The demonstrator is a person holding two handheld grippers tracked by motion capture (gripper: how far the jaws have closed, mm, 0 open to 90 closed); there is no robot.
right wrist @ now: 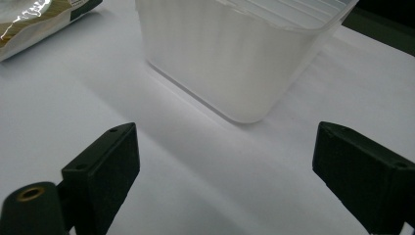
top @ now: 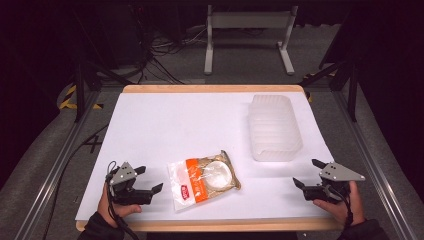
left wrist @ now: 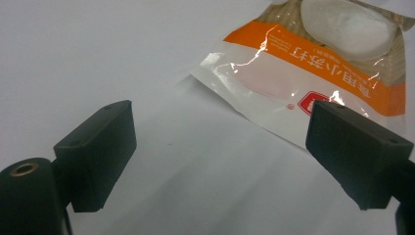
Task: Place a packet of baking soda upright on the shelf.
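A flat snack packet (top: 204,179) with an orange band and a clear window lies near the front middle of the white table (top: 180,125). In the left gripper view the packet (left wrist: 313,68) lies just beyond the jaws, at upper right. My left gripper (top: 149,179) rests at the front left, open and empty, jaws pointing toward the packet. A translucent ribbed plastic box (top: 274,127) stands upside down at the right; its near corner (right wrist: 235,58) is close ahead in the right gripper view. My right gripper (top: 309,173) sits at the front right, open, with nothing between its jaws.
The table's wooden edge (top: 210,88) shows along the back. Metal rails (top: 60,165) run along both sides of the table. A grey stand (top: 248,35) and loose cables (top: 160,65) lie on the floor behind. A corner of the packet (right wrist: 29,24) shows in the right gripper view.
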